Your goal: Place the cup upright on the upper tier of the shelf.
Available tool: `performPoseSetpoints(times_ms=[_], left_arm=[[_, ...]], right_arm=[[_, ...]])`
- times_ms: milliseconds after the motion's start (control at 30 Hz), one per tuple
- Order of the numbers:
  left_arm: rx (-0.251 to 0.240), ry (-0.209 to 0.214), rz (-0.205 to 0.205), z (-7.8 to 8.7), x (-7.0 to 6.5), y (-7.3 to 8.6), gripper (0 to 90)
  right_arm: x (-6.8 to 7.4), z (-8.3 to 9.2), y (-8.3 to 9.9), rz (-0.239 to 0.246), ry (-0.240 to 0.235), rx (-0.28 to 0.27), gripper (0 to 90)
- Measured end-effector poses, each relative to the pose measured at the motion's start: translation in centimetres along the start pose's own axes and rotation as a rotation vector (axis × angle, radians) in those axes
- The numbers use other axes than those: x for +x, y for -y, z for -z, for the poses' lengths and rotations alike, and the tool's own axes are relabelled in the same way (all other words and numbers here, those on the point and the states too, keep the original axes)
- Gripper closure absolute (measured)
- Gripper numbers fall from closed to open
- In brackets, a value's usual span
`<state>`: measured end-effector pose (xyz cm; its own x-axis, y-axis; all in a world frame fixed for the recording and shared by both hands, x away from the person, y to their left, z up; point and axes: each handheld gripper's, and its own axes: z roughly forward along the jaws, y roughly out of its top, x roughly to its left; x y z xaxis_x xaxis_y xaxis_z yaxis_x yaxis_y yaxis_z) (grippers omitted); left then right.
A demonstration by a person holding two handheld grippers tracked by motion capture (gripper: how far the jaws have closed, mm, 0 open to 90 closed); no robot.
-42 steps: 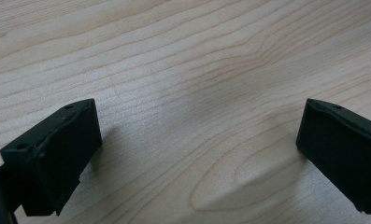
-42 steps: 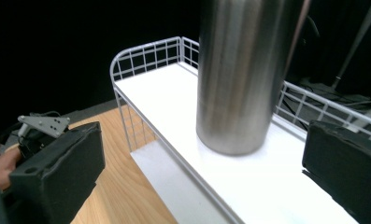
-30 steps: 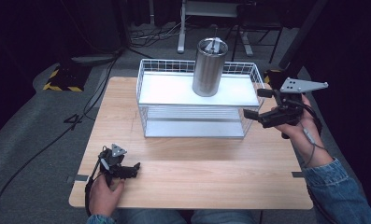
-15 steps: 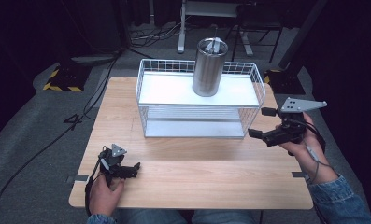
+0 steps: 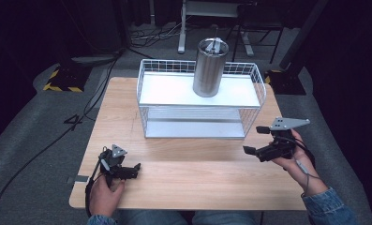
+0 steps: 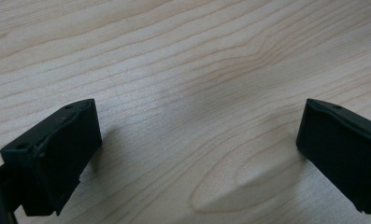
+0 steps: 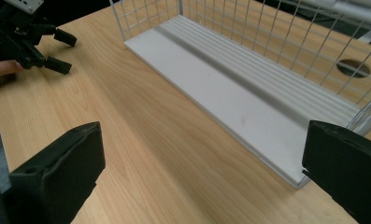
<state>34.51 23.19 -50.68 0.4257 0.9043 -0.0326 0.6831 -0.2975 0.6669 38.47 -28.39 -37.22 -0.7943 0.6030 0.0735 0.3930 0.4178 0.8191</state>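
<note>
A white wire rack (image 5: 167,91) with two shelves stands at the back middle of the wooden table (image 5: 197,176). On its top shelf a steel tumbler (image 5: 210,68) with a lid stands upright. My right gripper (image 5: 254,139) hovers open by the rack's near right corner, with nothing between its jaws. The right gripper view has the gripper's jaws (image 7: 202,149) wide apart, facing the rack's bare lower shelf (image 7: 230,100). My left gripper (image 5: 135,170) rests open at the table's near left, its jaws (image 6: 199,121) empty over bare wood. It is also visible in the right gripper view (image 7: 29,42).
The floor around the table is dark grey carpet with cables (image 5: 48,145) trailing at the left. A black and yellow striped block (image 5: 62,77) lies on the floor at the far left. Metal stand legs (image 5: 183,33) rise behind the rack.
My right gripper has drawn back from the rack's right end toward the near side of the table, lower and a bit rightward. The left gripper has stayed put.
</note>
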Motion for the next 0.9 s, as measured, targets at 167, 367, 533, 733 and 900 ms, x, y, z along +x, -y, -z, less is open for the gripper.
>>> performPoseSetpoints(times_ms=[167,367,533,733,900], left_arm=[[0.000,0.000,0.000,0.0,0.0,0.0,0.5],[0.000,0.000,0.000,0.0,0.0,0.0,0.5],[0.000,0.000,0.000,0.0,0.0,0.0,0.5],[0.000,0.000,0.000,0.0,0.0,0.0,0.5],[0.000,0.000,0.000,0.0,0.0,0.0,0.5]], right_arm=[[0.1,-1.1,1.3,-0.002,0.000,0.029,1.9],[0.0,-2.5,3.2,-0.034,-0.012,0.049,4.4],[0.0,-3.1,4.2,-0.046,-0.012,0.064,4.4],[0.1,-4.0,5.9,-0.050,-0.011,0.100,4.4],[0.1,-4.7,7.2,-0.052,-0.011,0.123,4.3]])
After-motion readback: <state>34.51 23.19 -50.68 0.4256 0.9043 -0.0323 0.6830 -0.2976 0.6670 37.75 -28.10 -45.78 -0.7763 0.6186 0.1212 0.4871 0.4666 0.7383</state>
